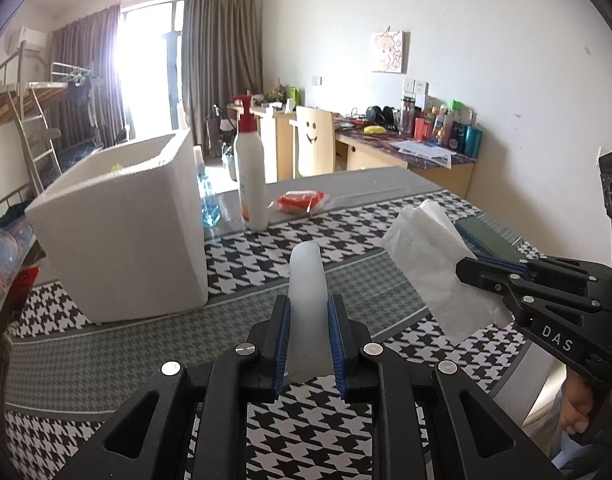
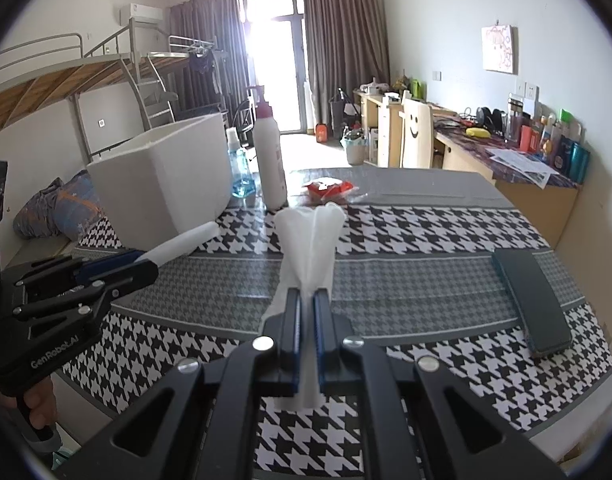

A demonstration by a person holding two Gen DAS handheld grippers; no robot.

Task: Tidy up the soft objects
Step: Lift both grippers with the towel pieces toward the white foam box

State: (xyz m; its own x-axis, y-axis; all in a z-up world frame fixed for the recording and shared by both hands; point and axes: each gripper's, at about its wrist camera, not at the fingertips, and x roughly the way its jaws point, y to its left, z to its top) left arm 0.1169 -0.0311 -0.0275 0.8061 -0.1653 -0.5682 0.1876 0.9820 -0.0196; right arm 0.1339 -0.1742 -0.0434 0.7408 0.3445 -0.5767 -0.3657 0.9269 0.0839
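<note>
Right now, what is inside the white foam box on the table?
The left wrist view looks over the rim of the white foam box and shows only a small yellow thing near the far inner wall. The near wall covers the bottom, so the rest is hidden.

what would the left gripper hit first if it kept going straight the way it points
Probably the houndstooth tablecloth, since the left gripper, shut on a white roll, points down at bare cloth right of the foam box; depth is unclear.

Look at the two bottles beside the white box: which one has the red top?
The tall white bottle has the red pump top. The small clear bottle next to it, closer to the white box, holds blue liquid and has a pale top.
</note>
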